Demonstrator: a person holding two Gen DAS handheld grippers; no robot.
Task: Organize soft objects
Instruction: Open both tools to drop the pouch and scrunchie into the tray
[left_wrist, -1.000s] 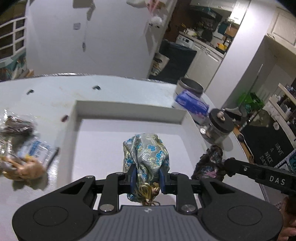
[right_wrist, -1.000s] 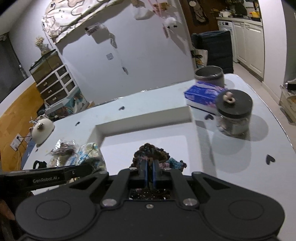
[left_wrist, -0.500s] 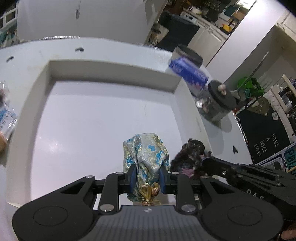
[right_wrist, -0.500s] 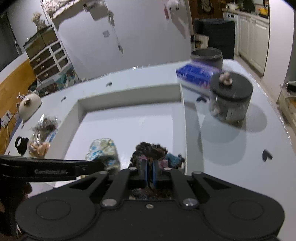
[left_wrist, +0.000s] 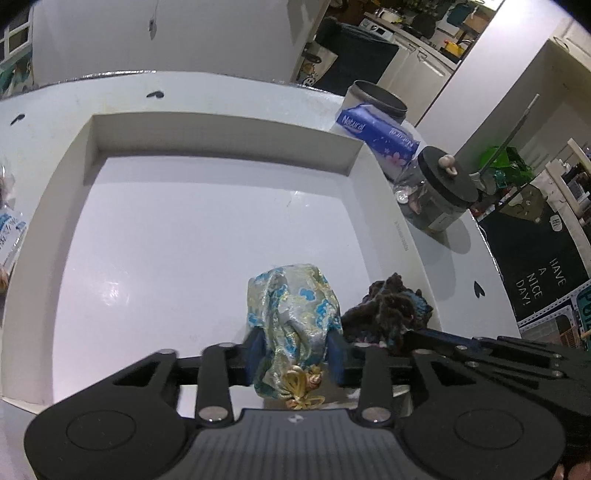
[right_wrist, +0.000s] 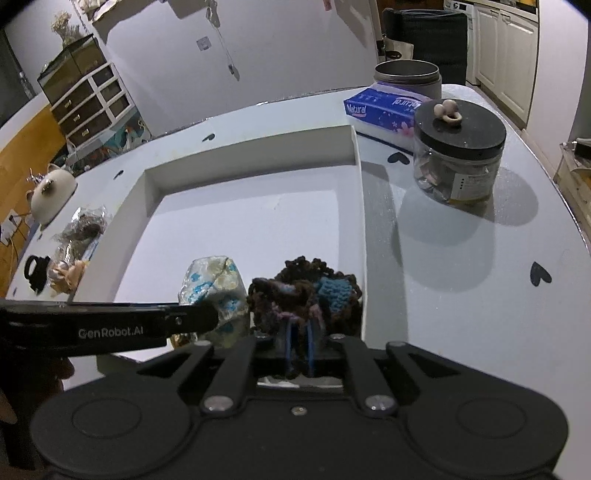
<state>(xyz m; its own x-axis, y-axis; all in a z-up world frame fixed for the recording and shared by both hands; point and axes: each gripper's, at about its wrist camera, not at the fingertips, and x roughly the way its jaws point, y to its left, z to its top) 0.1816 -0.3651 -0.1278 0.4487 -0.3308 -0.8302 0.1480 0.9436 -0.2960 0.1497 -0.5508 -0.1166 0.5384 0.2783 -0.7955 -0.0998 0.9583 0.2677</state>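
A silk pouch (left_wrist: 291, 317) with blue flowers and a gold knot rests on the floor of the white tray (left_wrist: 221, 125), near its front right corner. My left gripper (left_wrist: 295, 350) straddles it. Its jaws are opening, and the blue pads stand just off the pouch's sides. Right beside the pouch lies a dark brown crocheted piece (right_wrist: 306, 291) with a blue patch, against the tray's right wall (right_wrist: 360, 221). My right gripper (right_wrist: 301, 347) still pinches its near edge in a narrow gap, and its jaws are starting to open. The pouch (right_wrist: 214, 284) is partly hidden behind the left gripper's finger (right_wrist: 184, 317).
Right of the tray stand a jar with a black lid (right_wrist: 458, 155), a blue tissue pack (right_wrist: 384, 107) and a grey canister (right_wrist: 406, 75). Left of it lie plastic-wrapped items (right_wrist: 79, 232), a black object (right_wrist: 35, 273) and a white pot (right_wrist: 51, 192).
Both grippers came down into the tray's front right corner with their loads. The left jaws have spread apart from the pouch, and the right jaws have parted slightly.
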